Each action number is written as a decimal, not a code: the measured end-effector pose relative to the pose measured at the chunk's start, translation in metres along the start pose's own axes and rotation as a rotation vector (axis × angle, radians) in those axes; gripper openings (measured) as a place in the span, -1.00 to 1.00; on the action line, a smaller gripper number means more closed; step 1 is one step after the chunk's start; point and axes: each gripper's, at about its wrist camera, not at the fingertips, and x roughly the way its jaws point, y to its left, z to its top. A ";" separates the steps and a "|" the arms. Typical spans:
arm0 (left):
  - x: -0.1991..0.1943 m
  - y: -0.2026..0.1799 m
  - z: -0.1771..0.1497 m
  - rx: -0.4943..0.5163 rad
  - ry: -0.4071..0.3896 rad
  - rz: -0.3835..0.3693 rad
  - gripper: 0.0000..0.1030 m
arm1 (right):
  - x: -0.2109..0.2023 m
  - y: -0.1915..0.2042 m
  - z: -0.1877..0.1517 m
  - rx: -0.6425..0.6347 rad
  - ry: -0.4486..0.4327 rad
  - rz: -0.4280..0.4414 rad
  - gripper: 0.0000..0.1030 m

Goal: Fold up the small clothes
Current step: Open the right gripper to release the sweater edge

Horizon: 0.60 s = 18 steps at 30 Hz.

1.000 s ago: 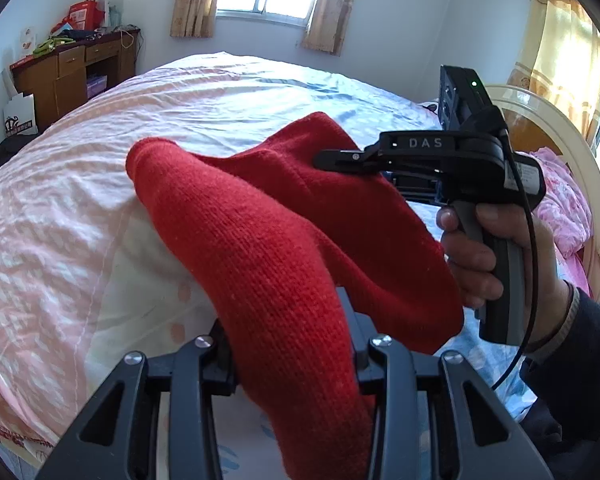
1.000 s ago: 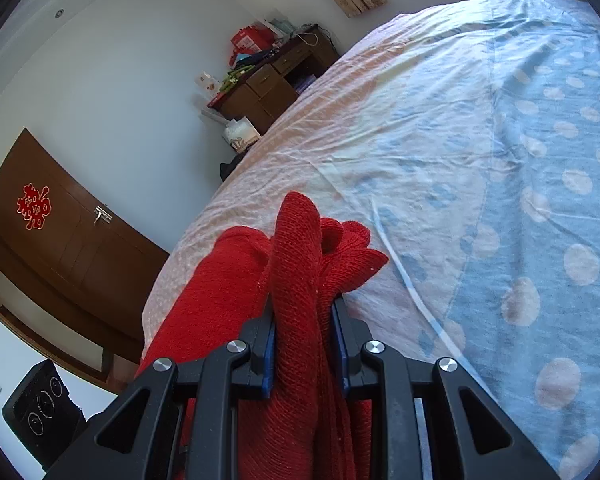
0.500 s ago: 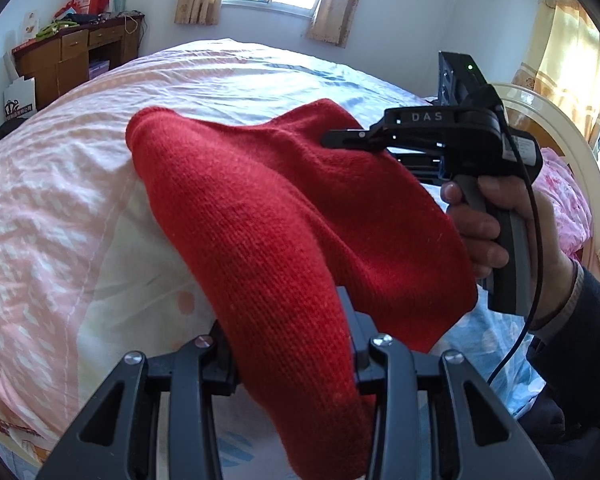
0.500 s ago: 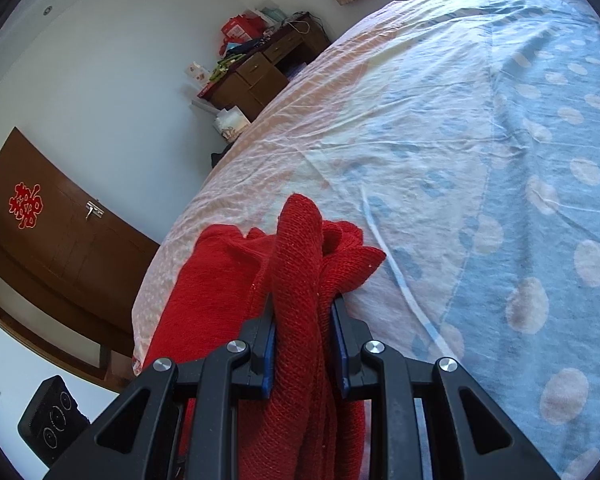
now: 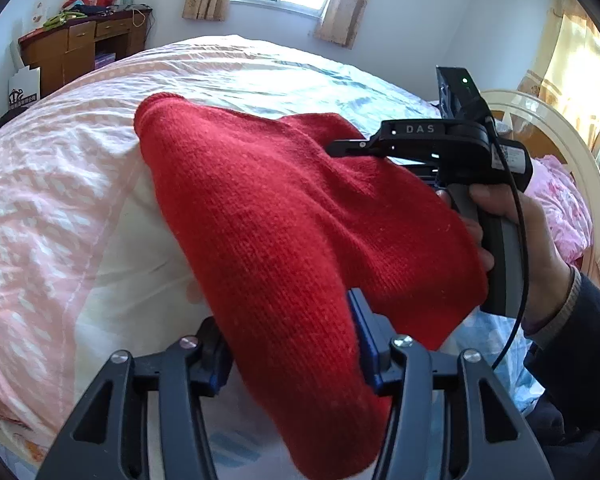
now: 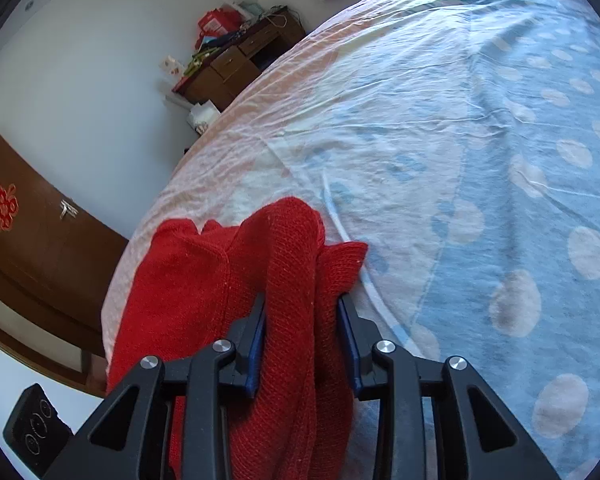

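A red knit [image 5: 284, 216] hangs stretched between the two tongs above the bed [image 5: 60, 184], its far end draped down onto the pink-and-white sheet.

The left tongs [image 5: 290, 344] have just been opening — the knit still runs between the blue pads, but a gap shows beside the right pad, so the cloth lies loose there rather than pinched. In the left wrist view the right tongs [image 5: 340, 147] reach in from the right, a hand [image 5: 512, 240] wrapped round their grey handle and a dark sleeve [image 5: 580, 332] behind it; their tips sit against the knit's upper edge.

From the right wrist view, the right tongs [image 6: 302, 320] have also just been opening. A bunched ridge of the knit [image 6: 288, 280] stands between the pads, and both pads touch it — the cloth is gripped, though slackly. The blue dotted side of the bed [image 6: 480, 160] spreads beyond it.
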 end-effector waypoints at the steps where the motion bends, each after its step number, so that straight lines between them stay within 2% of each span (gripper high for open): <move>1: -0.002 -0.001 0.001 0.010 0.003 0.004 0.09 | -0.002 -0.002 0.000 0.006 -0.006 0.009 -0.32; 3: -0.007 -0.003 0.002 0.031 0.011 0.021 0.16 | -0.006 -0.005 -0.002 0.009 -0.015 0.007 -0.23; 6: -0.017 -0.001 0.003 0.041 0.018 0.034 0.16 | -0.002 -0.003 -0.003 -0.008 -0.001 -0.015 -0.14; 9: -0.035 0.005 0.006 0.033 -0.009 0.060 0.17 | -0.001 -0.002 -0.003 -0.009 0.000 -0.025 -0.11; 11: -0.048 0.009 0.012 0.014 -0.054 0.090 0.36 | -0.002 0.000 -0.005 -0.015 -0.004 -0.035 -0.09; 12: -0.053 0.010 0.016 0.006 -0.088 0.097 0.51 | -0.006 0.001 -0.008 -0.020 -0.012 -0.045 -0.05; 13: -0.055 0.011 0.022 0.005 -0.124 0.111 0.64 | -0.009 0.002 -0.010 -0.024 -0.024 -0.055 -0.03; 16: -0.044 0.013 0.033 0.028 -0.163 0.177 0.67 | -0.037 0.001 -0.021 -0.009 -0.101 -0.093 -0.01; 18: -0.031 0.016 0.037 0.039 -0.168 0.215 0.67 | -0.066 0.010 -0.032 -0.031 -0.178 -0.088 -0.01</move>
